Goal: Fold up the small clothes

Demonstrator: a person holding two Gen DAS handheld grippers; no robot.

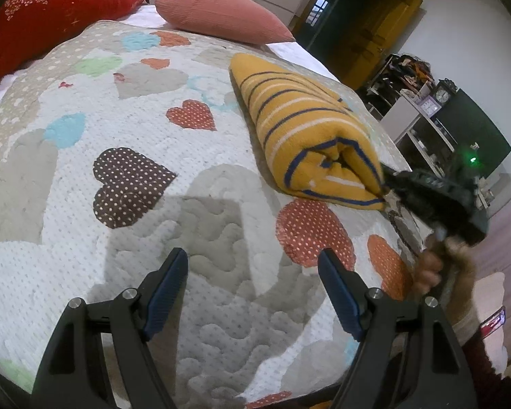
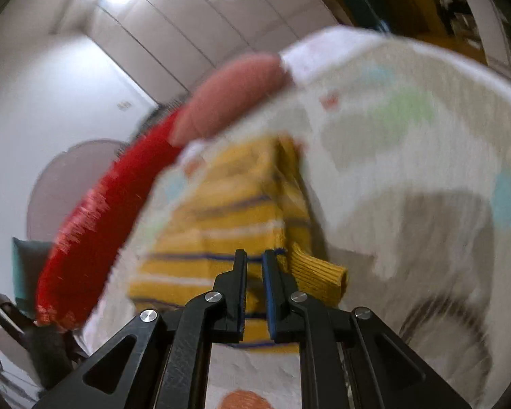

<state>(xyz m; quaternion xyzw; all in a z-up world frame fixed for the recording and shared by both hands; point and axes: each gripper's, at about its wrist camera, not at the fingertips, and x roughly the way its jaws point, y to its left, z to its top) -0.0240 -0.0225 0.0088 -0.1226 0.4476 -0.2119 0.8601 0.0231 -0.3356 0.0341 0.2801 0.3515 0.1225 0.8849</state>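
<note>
From my left wrist view, my left gripper [image 1: 252, 293] hangs wide open over the heart-patterned quilt [image 1: 136, 129] on the bed, holding nothing. The yellow striped garment [image 1: 310, 136] lies folded into a thick bundle well ahead and to the right, near the bed's edge. My right gripper [image 1: 388, 187] sits at its near corner, and the hand [image 1: 436, 266] carrying it shows blurred below. A pink pillow [image 1: 221, 17] and a red pillow [image 1: 51, 17] rest far back at the head of the bed.

From my right wrist view, everything is smeared by motion. My right gripper [image 2: 254, 259] has its jaws drawn almost together, with yellow striped knit of the garment [image 2: 221, 221] showing in the narrow gap, so I judge I am pinching the bundle's edge. A ribbed cuff [image 2: 320, 272] sticks out just right of the fingers.

The risk I see: I seem to hold only a thin edge, so a fast pull could peel the top layer and undo the fold, or drag the bundle off the bed. With my left gripper idle and apart, nothing pins the rest down.
</note>
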